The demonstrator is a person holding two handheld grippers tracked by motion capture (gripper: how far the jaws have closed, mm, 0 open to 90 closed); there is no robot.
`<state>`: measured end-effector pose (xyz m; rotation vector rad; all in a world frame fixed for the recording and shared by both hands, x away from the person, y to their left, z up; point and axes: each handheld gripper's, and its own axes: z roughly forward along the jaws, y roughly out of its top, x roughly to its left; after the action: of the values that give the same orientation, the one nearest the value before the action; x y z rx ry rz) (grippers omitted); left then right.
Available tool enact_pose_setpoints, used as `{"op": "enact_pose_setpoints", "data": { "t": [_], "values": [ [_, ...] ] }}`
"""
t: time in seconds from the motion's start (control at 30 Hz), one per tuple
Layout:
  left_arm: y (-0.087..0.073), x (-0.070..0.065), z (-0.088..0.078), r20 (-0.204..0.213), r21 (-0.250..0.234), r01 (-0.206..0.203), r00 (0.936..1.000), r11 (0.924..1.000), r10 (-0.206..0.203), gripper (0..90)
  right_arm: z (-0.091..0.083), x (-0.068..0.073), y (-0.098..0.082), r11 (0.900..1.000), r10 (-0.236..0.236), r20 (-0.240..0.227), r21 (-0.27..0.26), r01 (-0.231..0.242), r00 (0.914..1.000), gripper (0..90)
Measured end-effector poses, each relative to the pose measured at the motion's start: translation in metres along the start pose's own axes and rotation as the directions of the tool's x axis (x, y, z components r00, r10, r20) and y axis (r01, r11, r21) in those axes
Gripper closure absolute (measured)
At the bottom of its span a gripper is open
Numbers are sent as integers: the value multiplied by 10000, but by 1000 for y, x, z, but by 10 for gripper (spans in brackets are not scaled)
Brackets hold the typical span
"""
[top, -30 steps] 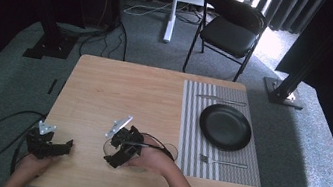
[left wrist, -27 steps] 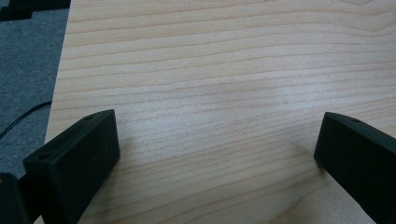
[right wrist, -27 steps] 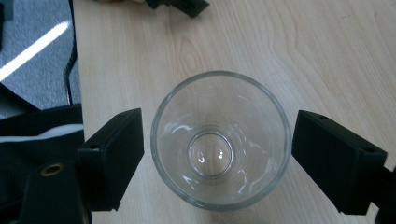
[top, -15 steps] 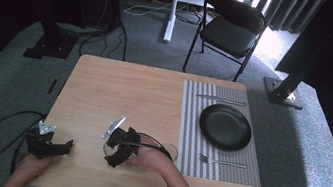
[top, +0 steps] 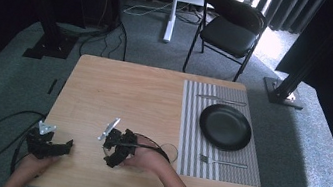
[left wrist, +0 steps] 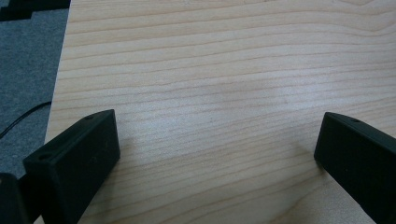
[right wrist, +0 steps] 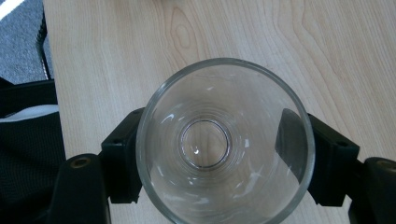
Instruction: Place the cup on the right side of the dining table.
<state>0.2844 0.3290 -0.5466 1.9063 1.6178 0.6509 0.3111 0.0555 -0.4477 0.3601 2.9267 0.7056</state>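
Observation:
A clear drinking glass [right wrist: 201, 102] stands upright on the wooden table [top: 119, 91], seen straight down its mouth in the right gripper view. My right gripper [right wrist: 224, 142] has just been closing and its two black jaws now press on the glass from both sides. In the high view the right gripper [top: 114, 150] is near the table's front edge, left of centre, with the hand behind it. My left gripper [top: 57, 147] rests at the front left corner. Its jaws stand wide apart over bare wood in the left gripper view [left wrist: 215, 154], with nothing between them.
A grey striped mat [top: 219, 132] on the right carries a black plate [top: 226, 127], a fork [top: 222, 161] in front of it and a knife [top: 221, 100] behind it. A round clear object [top: 169, 151] sits by the mat's left edge. A black chair [top: 230, 30] stands beyond the table.
The right gripper has shifted slightly left and toward the front edge. The left gripper has stayed put.

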Motion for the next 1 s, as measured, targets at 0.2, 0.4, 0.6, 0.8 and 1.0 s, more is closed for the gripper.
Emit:
{"op": "enact_pose_setpoints", "data": {
  "t": [0.2,0.4,0.6,0.8,1.0],
  "values": [
    [0,0,0,-2,1,-1,10000,10000,1,4,0,-2,4,9986,444,167,287,-448,9989,280],
    [0,0,0,0,-2,1,10000,10000,-1,4,-2,-6,3,9978,611,391,233,-620,9974,283],
    [0,0,0,-3,-6,5,10000,10000,-5,4,-4,-13,4,9963,849,336,78,-852,9958,283],
    [0,0,0,-8,-14,-11,10000,10000,11,4,-7,-23,7,9941,1081,568,-7,-1083,9925,283],
    [0,0,0,-8,-7,-2,10000,10000,2,4,-12,-34,5,9895,1443,757,-91,-1440,9866,283]
  ]
}}
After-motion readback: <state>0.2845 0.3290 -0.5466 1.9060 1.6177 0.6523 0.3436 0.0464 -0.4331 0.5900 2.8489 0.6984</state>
